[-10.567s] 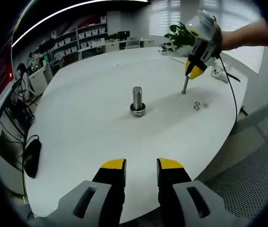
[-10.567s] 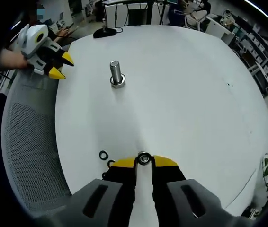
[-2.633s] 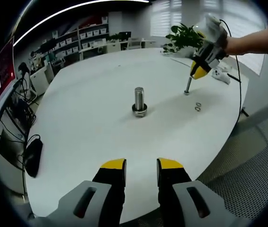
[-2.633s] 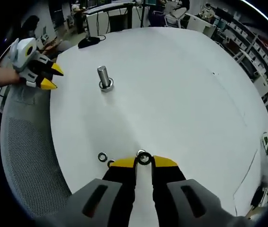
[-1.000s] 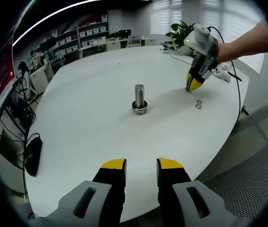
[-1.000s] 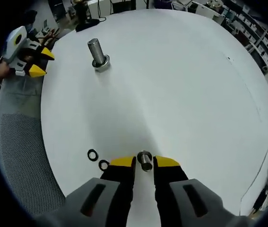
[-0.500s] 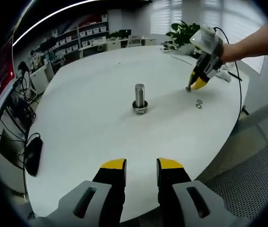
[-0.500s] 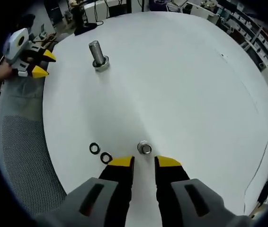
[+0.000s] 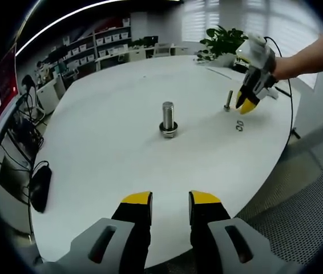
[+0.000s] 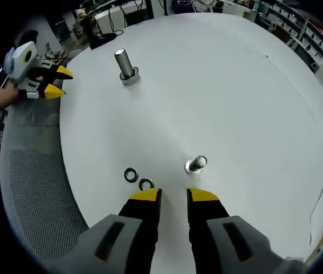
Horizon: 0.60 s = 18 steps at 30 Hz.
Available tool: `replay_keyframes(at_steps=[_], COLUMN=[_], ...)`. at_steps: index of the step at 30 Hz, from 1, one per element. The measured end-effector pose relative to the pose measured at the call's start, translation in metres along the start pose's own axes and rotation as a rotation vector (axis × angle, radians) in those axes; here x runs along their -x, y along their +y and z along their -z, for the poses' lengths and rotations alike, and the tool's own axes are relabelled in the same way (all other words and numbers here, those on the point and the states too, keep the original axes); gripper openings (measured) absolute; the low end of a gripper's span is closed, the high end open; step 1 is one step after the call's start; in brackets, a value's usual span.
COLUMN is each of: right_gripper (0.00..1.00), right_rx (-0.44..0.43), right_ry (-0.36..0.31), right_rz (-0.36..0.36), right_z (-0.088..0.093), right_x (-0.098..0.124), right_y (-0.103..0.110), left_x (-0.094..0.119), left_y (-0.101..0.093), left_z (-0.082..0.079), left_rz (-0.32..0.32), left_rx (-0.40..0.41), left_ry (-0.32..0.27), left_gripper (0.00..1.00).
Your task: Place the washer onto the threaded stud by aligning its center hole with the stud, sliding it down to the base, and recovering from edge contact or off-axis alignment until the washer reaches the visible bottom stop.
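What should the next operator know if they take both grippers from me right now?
Right gripper: open, empty, hovering over the table edge, just short of the two loose washers and the small stud standing upright beside them.
Left gripper: open, empty, held off the near table edge, pointed at the large stud.
Large stud stands upright mid-table with a ring at its base; whether that is a washer or the stud's own flange, I cannot tell.
Done: small stud set standing, clear of the jaws.
Left: pick up a loose washer, centre its hole over the stud, slide it to the base.
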State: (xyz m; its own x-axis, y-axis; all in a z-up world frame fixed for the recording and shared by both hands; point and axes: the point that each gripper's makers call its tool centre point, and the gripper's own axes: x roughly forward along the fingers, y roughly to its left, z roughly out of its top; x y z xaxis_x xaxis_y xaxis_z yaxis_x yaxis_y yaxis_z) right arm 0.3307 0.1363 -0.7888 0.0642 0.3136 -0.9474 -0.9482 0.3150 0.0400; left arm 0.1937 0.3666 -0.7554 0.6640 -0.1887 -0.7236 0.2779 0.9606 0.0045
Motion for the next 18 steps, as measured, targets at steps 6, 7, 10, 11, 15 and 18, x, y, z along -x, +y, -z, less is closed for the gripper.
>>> replay_keyframes(at_steps=[6, 7, 10, 11, 15, 18], right_gripper=[0.21, 0.21, 0.22, 0.22, 0.22, 0.22], right_rx=[0.048, 0.057, 0.071, 0.079, 0.116, 0.135], right_ry=[0.001, 0.002, 0.008, 0.007, 0.033, 0.046], right_rz=[-0.013, -0.013, -0.022, -0.024, -0.031, -0.027], right_z=[-0.005, -0.006, -0.008, -0.009, -0.007, -0.006], right_x=[-0.002, -0.002, -0.003, -0.003, -0.007, -0.009], right_y=[0.012, 0.013, 0.02, 0.021, 0.026, 0.026], left_x=[0.001, 0.001, 0.001, 0.001, 0.001, 0.002], left_y=[0.001, 0.001, 0.002, 0.003, 0.004, 0.004], left_z=[-0.002, -0.002, -0.002, -0.002, -0.002, -0.003], left_rz=[-0.005, -0.006, -0.009, -0.01, -0.015, -0.016], left_rx=[-0.001, -0.002, 0.004, 0.004, 0.004, 0.002], left_ry=[-0.006, -0.009, -0.008, -0.009, -0.012, -0.016], left_gripper=[0.24, 0.24, 0.24, 0.24, 0.24, 0.24])
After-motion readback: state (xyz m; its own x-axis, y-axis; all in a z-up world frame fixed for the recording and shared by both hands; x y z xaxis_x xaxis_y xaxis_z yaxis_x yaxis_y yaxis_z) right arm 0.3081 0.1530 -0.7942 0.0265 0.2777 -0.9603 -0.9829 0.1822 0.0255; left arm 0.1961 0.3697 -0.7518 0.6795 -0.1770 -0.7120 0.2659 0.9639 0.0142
